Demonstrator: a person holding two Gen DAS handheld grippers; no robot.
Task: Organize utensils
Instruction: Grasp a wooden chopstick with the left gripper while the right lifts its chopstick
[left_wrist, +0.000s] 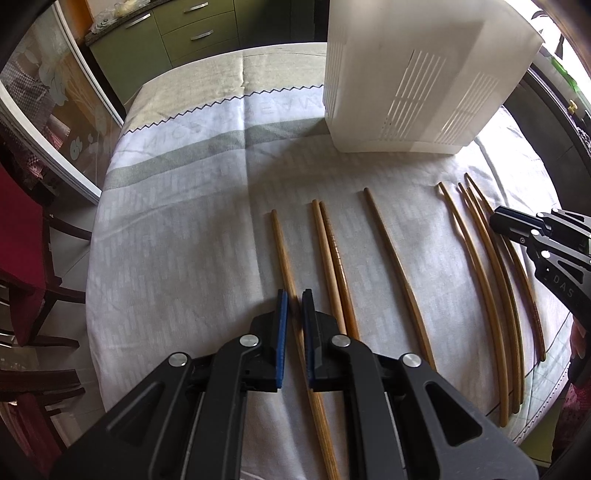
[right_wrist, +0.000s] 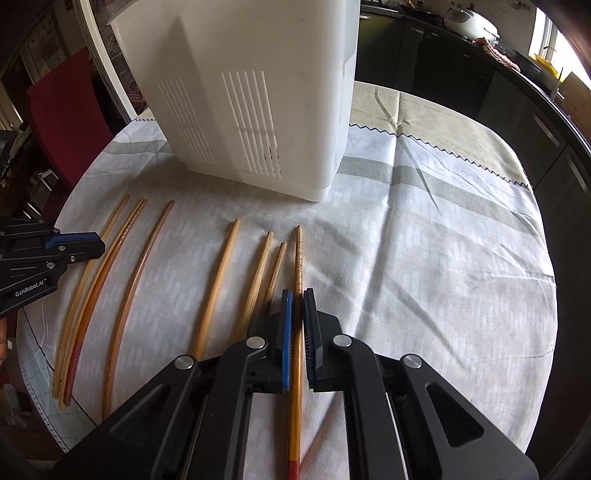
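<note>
- A chopstick (left_wrist: 291, 295) is straddled by the left gripper (left_wrist: 294, 301), jaws narrowly parted, seemingly not clamped.
- Another chopstick (right_wrist: 297, 314) is straddled by the right gripper (right_wrist: 298, 301); grip uncertain.
- Remaining chopsticks (left_wrist: 395, 266) lie on the tablecloth (left_wrist: 166, 240); the white holder (left_wrist: 406, 74) behind appears unfilled, so nearly everything is judged left.

Your left gripper (left_wrist: 294, 306) sits low over the cloth-covered table (left_wrist: 166, 240), its blue-padded jaws set narrowly apart on either side of the leftmost chopstick (left_wrist: 282, 251), though you cannot tell from here whether the pads touch it. To its right lie a close pair of chopsticks (left_wrist: 330, 251), a single one (left_wrist: 391, 243), then a bunch of four chopsticks (left_wrist: 484, 240) near the table's edge, with your right gripper (left_wrist: 498, 221) reaching in over that bunch. The white slotted utensil holder (left_wrist: 406, 81) stands upright beyond the tips.
</note>
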